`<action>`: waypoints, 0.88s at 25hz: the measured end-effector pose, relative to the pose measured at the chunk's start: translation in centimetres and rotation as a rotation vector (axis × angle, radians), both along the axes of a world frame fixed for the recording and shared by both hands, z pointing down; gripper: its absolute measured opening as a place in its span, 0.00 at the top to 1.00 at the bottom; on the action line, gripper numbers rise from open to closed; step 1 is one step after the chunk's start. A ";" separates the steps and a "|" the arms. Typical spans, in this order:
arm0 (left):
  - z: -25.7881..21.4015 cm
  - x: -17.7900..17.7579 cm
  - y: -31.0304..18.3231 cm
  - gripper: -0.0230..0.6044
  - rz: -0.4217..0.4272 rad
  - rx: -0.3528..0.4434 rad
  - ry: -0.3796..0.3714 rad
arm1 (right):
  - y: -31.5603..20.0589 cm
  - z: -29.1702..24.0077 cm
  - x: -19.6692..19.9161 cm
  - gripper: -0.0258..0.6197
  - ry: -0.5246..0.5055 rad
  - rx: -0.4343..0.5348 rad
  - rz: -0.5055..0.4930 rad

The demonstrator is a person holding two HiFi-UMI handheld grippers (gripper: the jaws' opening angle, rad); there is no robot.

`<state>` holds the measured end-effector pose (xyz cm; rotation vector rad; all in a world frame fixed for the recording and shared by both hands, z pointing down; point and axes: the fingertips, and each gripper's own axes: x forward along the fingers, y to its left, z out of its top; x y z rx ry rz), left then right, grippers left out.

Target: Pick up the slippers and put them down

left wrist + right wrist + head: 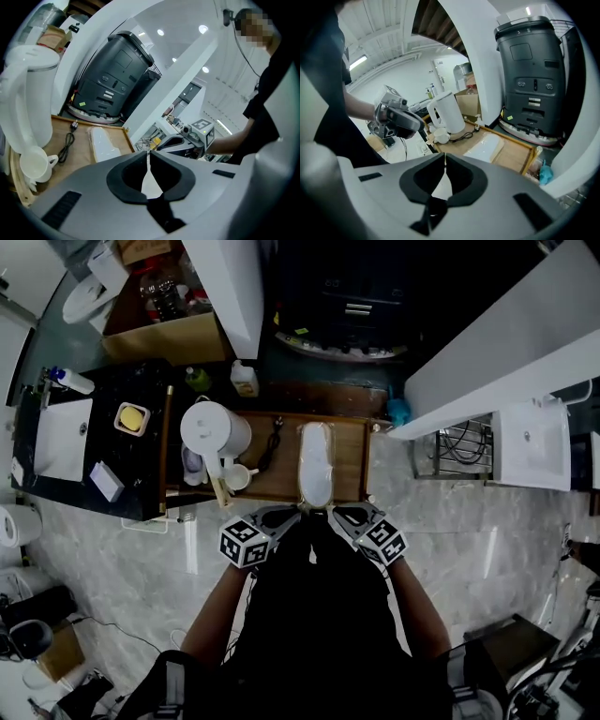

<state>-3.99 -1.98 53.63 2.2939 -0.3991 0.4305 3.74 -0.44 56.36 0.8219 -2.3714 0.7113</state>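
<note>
A pair of white slippers in clear wrap (316, 463) lies lengthwise on a low wooden tray table (352, 444). The slippers (104, 142) show beyond the left jaws and, in the right gripper view, the slippers (485, 146) lie ahead on the wood. My left gripper (287, 515) hovers just short of the pack's near end on its left side, jaws shut and empty (148, 153). My right gripper (339, 515) mirrors it on the right side, also shut with nothing held (444, 155). Neither touches the slippers.
On the same table's left stand a white electric kettle (214, 429), a white cup (236, 477) and a black power cable (273, 442). A black machine (347, 296) stands behind the table. A dark counter with a sink (64, 437) is at the left, a white wall (487, 352) at the right.
</note>
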 end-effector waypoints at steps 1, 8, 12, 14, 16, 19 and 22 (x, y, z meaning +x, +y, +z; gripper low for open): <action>0.3 0.2 0.0 0.94 0.001 -0.016 0.008 | -0.2 0.3 0.0 0.93 -0.002 -0.003 -0.002; 6.0 0.1 -1.0 0.74 -0.027 -0.110 -0.066 | -2.0 4.4 0.4 0.74 -0.040 -0.073 0.046; 9.7 0.1 -2.1 0.67 -0.077 -0.197 -0.071 | -3.2 7.6 1.2 0.66 0.010 -0.093 0.069; 11.3 -0.1 -2.6 0.65 -0.097 -0.220 -0.079 | -3.8 9.0 1.4 0.63 0.025 -0.104 0.079; 12.8 -0.1 -3.2 0.61 -0.120 -0.241 -0.080 | -4.3 10.4 1.7 0.61 0.017 -0.136 0.108; 14.7 -0.1 -3.7 0.60 -0.146 -0.274 -0.078 | -4.9 12.2 2.1 0.58 -0.009 -0.203 0.166; 16.2 -0.3 -4.2 0.59 -0.159 -0.290 -0.093 | -5.6 13.8 2.0 0.52 -0.036 -0.252 0.214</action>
